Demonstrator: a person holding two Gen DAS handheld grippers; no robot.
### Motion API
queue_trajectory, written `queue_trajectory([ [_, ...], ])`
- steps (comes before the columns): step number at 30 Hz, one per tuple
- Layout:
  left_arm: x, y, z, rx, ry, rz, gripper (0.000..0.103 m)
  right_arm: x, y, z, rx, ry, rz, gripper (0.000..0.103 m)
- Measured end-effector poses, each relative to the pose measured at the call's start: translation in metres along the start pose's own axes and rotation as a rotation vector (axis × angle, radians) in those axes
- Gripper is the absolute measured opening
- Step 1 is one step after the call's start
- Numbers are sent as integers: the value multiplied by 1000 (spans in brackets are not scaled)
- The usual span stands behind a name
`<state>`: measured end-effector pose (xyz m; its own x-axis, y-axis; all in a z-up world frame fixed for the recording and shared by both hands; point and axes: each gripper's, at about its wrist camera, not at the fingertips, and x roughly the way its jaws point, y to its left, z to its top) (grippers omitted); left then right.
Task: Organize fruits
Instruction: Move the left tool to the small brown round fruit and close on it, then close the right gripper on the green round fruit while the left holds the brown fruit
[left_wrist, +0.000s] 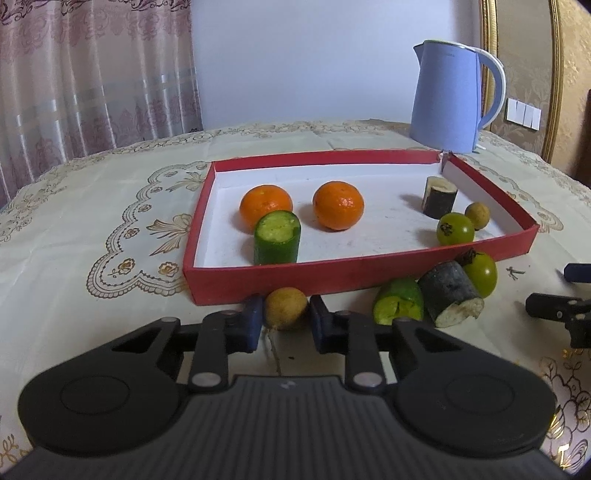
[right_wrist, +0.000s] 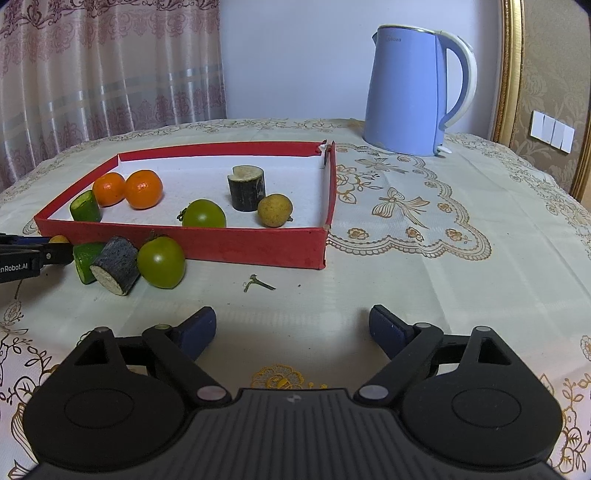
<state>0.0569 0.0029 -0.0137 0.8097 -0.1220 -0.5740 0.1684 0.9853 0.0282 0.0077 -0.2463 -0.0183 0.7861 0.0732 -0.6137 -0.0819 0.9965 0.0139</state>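
My left gripper (left_wrist: 286, 309) is shut on a small yellow-brown round fruit (left_wrist: 286, 307) that sits on the tablecloth just in front of the red tray (left_wrist: 295, 277). The blue pads press on both of its sides. To its right, outside the tray, lie a green cucumber piece (left_wrist: 399, 301), a dark-skinned cane piece (left_wrist: 448, 291) and a green tomato (left_wrist: 482, 273). The tray holds two oranges (left_wrist: 338, 206), a cucumber piece (left_wrist: 277, 236), a cane piece (left_wrist: 439, 197), a green tomato (left_wrist: 455, 229) and another small brown fruit (left_wrist: 477, 215). My right gripper (right_wrist: 293, 325) stands open over bare cloth, nothing between its fingers.
A blue electric kettle (right_wrist: 410, 92) stands behind the tray at the back right. A small green stem scrap (right_wrist: 256, 283) lies on the cloth in front of the tray (right_wrist: 240, 243). Curtains hang at the back left, and the table's far edge runs below them.
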Motion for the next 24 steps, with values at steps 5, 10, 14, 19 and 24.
queue_trajectory([
  [5, -5, 6, -3, -30, -14, 21, 24, 0, 0, 0, 4, -3, 2, 91],
  [10, -9, 20, -6, -83, -19, 25, 24, -13, -2, -2, 53, -60, 31, 91],
  [14, -9, 22, -6, -95, -14, 16, 24, -19, 13, 4, 41, -88, 66, 91],
  [19, -9, 26, -7, -111, -11, 5, 24, -19, 33, 13, 2, -118, 66, 91],
  [24, -8, 27, -7, -113, -10, 2, 24, -11, 47, 18, -35, -117, 49, 84],
])
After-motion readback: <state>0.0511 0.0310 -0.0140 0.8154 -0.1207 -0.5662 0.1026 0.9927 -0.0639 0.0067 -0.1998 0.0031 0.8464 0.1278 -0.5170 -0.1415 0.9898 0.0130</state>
